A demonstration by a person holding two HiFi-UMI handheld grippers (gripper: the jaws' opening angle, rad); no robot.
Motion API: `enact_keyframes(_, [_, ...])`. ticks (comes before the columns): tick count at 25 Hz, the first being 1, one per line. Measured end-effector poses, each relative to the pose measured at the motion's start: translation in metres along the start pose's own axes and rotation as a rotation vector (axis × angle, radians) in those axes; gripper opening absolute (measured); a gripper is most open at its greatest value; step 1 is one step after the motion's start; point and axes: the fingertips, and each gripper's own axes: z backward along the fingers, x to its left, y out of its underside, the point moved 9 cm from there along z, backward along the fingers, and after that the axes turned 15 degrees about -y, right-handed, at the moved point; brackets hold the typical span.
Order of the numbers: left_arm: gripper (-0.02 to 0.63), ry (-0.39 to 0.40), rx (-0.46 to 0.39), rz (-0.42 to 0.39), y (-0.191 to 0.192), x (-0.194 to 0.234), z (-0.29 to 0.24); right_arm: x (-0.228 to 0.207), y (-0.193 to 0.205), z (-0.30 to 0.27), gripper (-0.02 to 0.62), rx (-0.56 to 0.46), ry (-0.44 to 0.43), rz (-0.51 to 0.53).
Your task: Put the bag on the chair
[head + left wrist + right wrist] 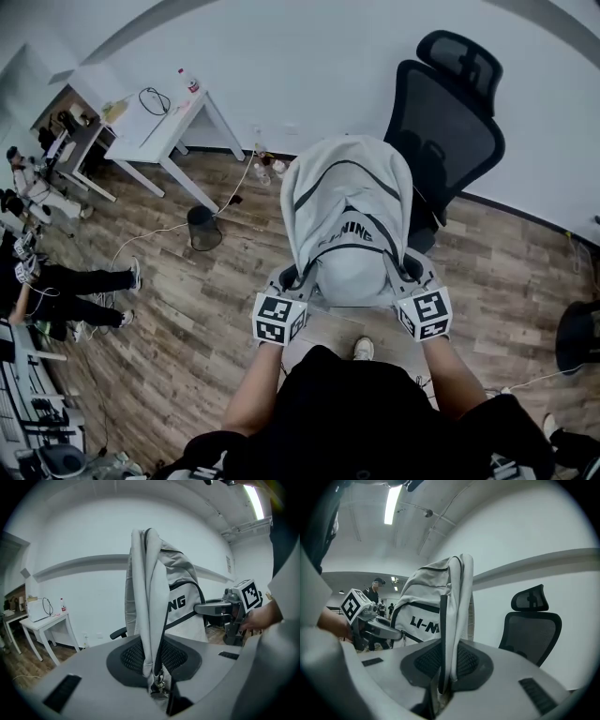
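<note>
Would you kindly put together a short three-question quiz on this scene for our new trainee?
1. True or false: the grey backpack rests on the seat of the black office chair.
2. What grips the backpack? A: only the left gripper. B: only the right gripper. C: both grippers.
3. Fill in: on the floor beside the white desk stands a small black ___.

Key
1. False: it is held up in front of the chair.
2. C: each gripper's fingers are clamped on the backpack's fabric.
3. bin
</note>
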Motion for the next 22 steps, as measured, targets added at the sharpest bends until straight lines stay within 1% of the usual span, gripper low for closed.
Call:
enact_keyframes(5, [0.083,0.012,-0.014,-0.013,-0.012,0.004,-0.022,-0.021,-0.009,-0.010,0.066,0.005,-0.006,0.018])
enact_keyframes(9, [0.083,0.019,-0.013,-0.001,-0.015,0.007,-0.046,-0.040,-0.010,-0.023,0.066,0.015,-0.005,0.023])
enact_keyframes(22, [0.083,0.091,0.004,-0.006,-0.035,0.039,-0.134,-0.096,-0.016,-0.078,0.066,0.049,0.062,-0.001])
